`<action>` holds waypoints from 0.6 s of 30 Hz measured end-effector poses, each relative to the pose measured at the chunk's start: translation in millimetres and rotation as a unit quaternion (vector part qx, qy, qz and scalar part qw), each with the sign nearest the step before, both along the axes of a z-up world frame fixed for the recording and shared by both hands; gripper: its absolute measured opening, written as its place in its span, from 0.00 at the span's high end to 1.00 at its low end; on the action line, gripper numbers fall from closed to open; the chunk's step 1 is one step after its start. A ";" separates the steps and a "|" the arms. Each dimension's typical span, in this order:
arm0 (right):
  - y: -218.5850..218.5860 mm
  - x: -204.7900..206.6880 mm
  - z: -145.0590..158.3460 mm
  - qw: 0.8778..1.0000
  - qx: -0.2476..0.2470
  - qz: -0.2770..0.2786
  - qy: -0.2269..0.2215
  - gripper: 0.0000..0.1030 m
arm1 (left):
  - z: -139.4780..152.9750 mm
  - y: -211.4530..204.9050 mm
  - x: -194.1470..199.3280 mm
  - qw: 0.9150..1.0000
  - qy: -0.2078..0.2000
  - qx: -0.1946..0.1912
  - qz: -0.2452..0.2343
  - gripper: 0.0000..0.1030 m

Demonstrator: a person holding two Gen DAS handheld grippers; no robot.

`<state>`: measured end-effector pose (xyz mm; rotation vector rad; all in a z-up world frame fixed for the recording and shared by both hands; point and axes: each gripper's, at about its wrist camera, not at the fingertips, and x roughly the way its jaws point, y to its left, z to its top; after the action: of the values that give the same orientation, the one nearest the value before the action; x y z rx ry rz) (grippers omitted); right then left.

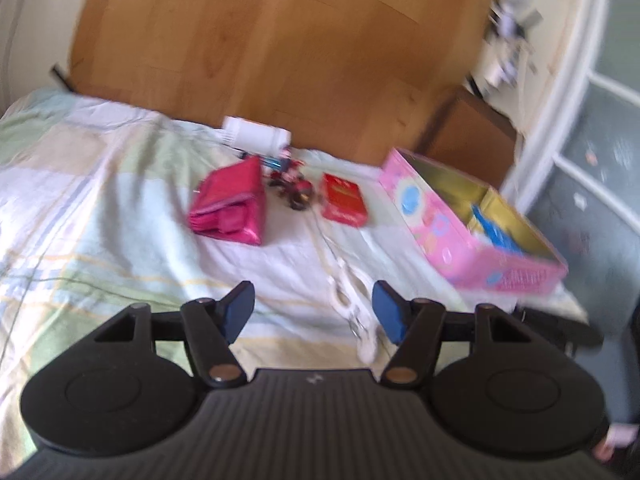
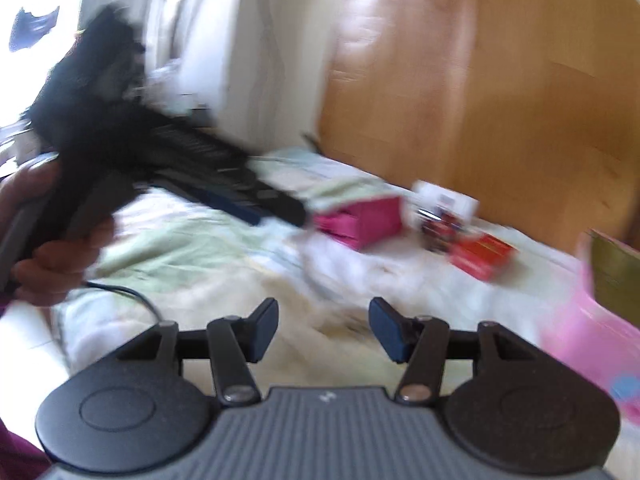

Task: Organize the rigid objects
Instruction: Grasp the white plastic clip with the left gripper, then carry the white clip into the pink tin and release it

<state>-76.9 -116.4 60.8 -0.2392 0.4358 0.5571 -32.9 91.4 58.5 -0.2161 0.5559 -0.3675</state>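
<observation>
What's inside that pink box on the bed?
The pink box is open with a gold lining, and something blue lies inside. Its near wall hides the bottom, so anything else there is unseen.

Left wrist view low over the bed (image 1: 100,200), angled down toward the wooden headboard (image 1: 280,40), pink box (image 1: 460,220) at right, right wrist view from further right, blurred, both sharing magenta pouch (image 2: 360,220), red pack (image 2: 480,256), headboard.

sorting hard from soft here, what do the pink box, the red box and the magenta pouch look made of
Pink box: probably printed cardboard, with thin straight walls and a shiny gold lining. Red box: likely glossy printed card, flat with sharp edges. Magenta pouch: seemingly satiny fabric or soft plastic, folded and sheeny. Blur leaves all three uncertain.
</observation>
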 end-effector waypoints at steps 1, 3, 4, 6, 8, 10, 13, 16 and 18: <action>-7.2 3.2 -0.5 1.000 0.001 -0.015 0.005 0.50 | -1.3 -7.6 -2.0 1.000 -0.003 0.017 -0.012 0.39; -16.1 10.0 -1.0 0.999 0.001 -0.033 0.015 0.51 | -4.3 -23.3 -5.7 0.998 -0.009 0.050 -0.033 0.39; -17.8 13.8 -1.8 0.999 -0.001 -0.036 0.018 0.51 | -5.7 -30.8 -7.5 0.997 -0.011 0.064 -0.042 0.39; -15.1 19.5 -2.8 0.999 -0.009 -0.031 0.021 0.54 | -8.7 -43.1 -10.2 0.994 -0.015 0.090 -0.053 0.43; -7.3 27.1 -5.7 0.999 -0.023 -0.021 0.023 0.60 | -12.8 -51.1 -7.5 0.992 -0.009 0.114 -0.048 0.54; 3.4 38.7 -13.6 0.999 -0.033 -0.019 0.036 0.70 | -19.9 -54.7 1.4 0.991 0.010 0.126 -0.037 0.78; 11.1 45.8 -20.6 0.998 -0.028 -0.016 0.048 0.93 | -30.5 -58.8 14.4 0.991 0.039 0.122 -0.029 0.94; 7.5 29.6 -11.9 0.998 -0.033 -0.043 -0.019 0.93 | -12.1 -67.7 7.9 0.993 -0.002 0.117 -0.027 0.94; -3.6 21.1 -0.9 0.995 -0.030 -0.065 -0.065 0.93 | 7.4 -78.8 8.2 0.991 -0.042 0.118 -0.037 0.94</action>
<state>-55.8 -120.0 59.9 -0.2998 0.3395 0.3985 -24.8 12.6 65.9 0.0487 0.5197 -0.3776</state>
